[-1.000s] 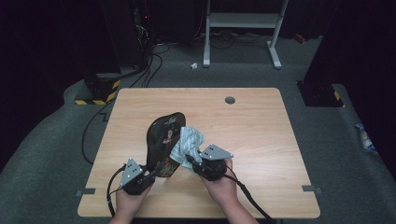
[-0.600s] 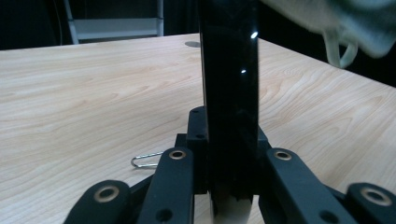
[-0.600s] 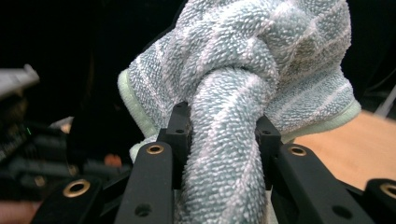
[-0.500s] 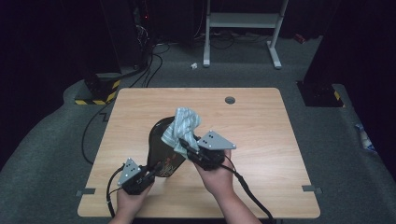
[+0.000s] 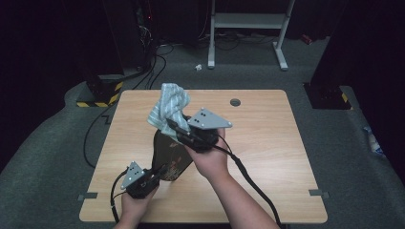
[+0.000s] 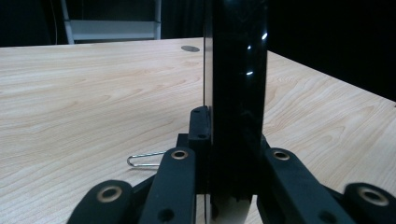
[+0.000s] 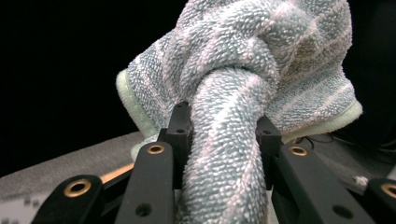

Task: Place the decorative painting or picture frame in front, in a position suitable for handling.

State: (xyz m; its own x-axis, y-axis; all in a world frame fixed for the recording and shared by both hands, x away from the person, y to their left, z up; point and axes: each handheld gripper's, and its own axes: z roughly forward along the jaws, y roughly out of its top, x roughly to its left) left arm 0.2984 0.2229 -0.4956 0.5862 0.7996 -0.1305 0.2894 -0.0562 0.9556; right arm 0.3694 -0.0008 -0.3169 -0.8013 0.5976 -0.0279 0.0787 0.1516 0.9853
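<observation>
The right gripper point(image 5: 175, 128) has its jaws clamped on a striped towel point(image 5: 168, 106), which bunches up just past the jaw tips, above the worktop point(image 5: 267, 143). The left gripper point(image 5: 155, 172) has its jaws squeezed on the near edge of a dark tray point(image 5: 168, 157), which stands between them.

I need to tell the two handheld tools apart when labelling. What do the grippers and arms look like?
Both are black two-jaw tools. The left gripper and the right gripper each carry a grey three-cornered plate dotted with small holes and trail a black cable. The jaws show brass-coloured rivets. The forearms are bare, with no sleeves in view.
</observation>
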